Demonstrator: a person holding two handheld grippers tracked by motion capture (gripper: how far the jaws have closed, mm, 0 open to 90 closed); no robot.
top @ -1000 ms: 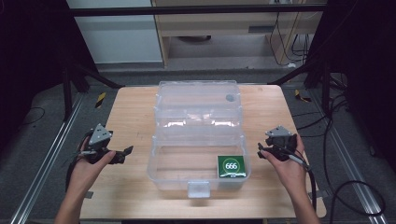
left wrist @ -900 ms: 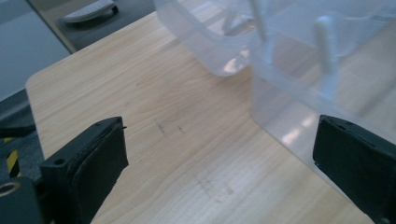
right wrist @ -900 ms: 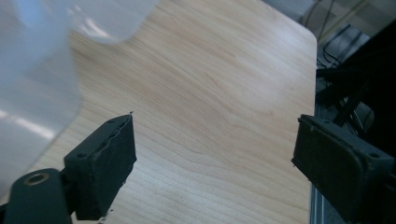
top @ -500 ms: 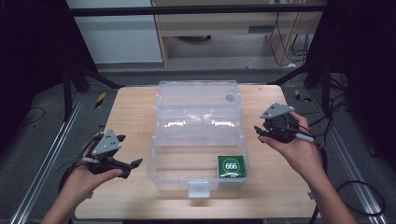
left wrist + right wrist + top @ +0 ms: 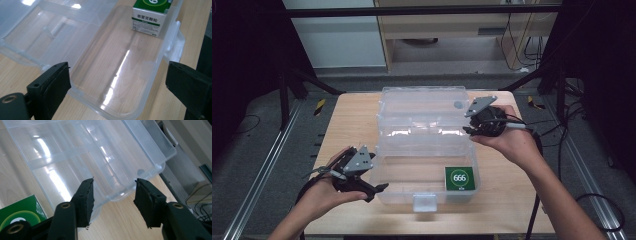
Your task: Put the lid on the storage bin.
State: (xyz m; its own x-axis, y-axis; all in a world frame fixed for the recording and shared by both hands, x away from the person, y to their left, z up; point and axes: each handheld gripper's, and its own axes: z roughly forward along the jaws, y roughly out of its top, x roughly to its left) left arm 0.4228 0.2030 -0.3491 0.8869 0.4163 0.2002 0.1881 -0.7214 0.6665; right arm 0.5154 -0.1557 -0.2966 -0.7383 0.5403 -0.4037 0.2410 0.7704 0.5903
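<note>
The right gripper (image 5: 472,131), jaws partly apart, is hovering at the open lid (image 5: 422,107) right-of-centre; the left gripper (image 5: 379,187), jaws wide, is idling lower left.

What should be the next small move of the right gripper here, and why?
Probably ease the right gripper forward so its open jaws straddle the edge of the opened lid, then close on it. In its own view the jaws stand apart just short of that rim, holding nothing. The clear box lies open with the green carton inside, so shutting it seems likely.

One clear plastic box (image 5: 427,150), one green carton (image 5: 459,178), two claws
</note>
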